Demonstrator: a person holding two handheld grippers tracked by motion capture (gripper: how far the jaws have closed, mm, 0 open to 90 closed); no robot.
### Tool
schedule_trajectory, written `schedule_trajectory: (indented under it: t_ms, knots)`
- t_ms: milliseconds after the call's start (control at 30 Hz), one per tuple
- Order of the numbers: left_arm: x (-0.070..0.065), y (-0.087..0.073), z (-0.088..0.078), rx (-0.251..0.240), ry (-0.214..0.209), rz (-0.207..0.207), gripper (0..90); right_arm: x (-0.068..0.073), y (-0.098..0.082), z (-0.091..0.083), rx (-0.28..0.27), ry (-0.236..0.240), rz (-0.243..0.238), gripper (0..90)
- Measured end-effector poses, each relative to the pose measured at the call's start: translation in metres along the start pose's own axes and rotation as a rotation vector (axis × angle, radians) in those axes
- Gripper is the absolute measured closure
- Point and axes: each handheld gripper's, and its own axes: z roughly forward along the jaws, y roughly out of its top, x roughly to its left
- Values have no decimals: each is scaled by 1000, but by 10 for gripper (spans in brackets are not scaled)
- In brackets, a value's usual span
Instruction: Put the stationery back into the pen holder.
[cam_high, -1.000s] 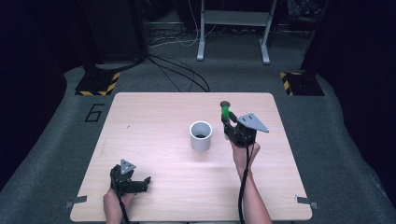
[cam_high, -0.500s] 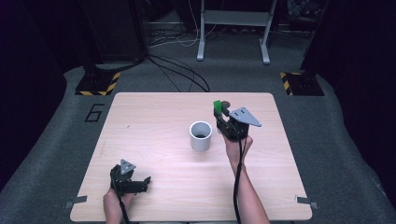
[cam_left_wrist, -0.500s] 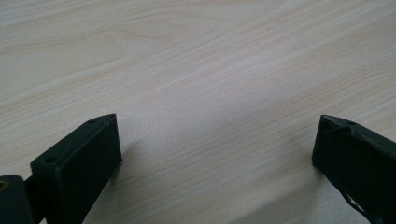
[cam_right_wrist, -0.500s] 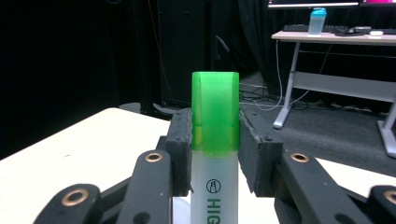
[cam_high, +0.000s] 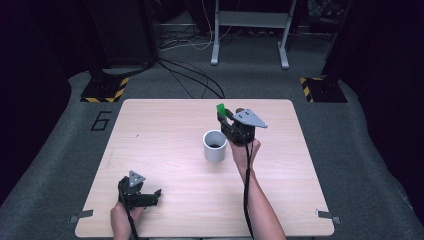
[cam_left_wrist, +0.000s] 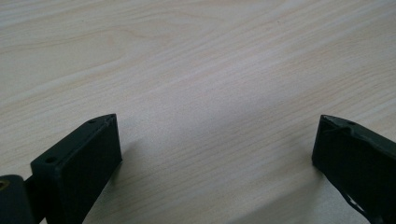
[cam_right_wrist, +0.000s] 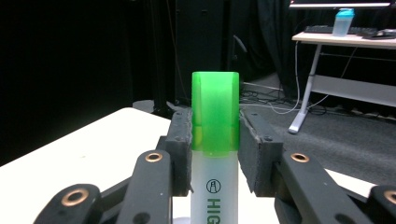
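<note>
My right gripper (cam_high: 222, 118) is shut on a highlighter (cam_right_wrist: 215, 140) with a white barrel and a green cap (cam_high: 220, 108). It holds the pen upright, cap up, just right of and behind a white cup (cam_high: 215, 145) at the middle of the wooden table (cam_high: 165, 135). In the right gripper view both pads press the pen's sides just below the cap. My left gripper (cam_high: 152, 196) rests on the table near the front left edge, its jaws wide apart (cam_left_wrist: 217, 149) over bare wood with nothing between them.
The cup stands open-topped and dark inside. Beyond the table's far edge lie cables (cam_high: 190, 80) on grey carpet, a desk frame's legs (cam_high: 250, 35) and black-and-yellow striped bases (cam_high: 105, 90) at both sides.
My right gripper has carried the highlighter to the left and slightly up, from right of the cup to close beside its rim. The left gripper has stayed put.
</note>
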Motion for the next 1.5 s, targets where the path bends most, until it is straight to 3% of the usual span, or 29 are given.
schedule_trajectory:
  t_ms: [267,833,1500]
  knots:
    - [1,0,-2,19,-7,17,15,7,-4,18,32,36,-23,669]
    - [0,0,-1,13,-5,11,15,6,-22,45,104,53,1,668]
    - [1,0,-1,9,-3,15,16,10,-55,51,238,83,10,667]
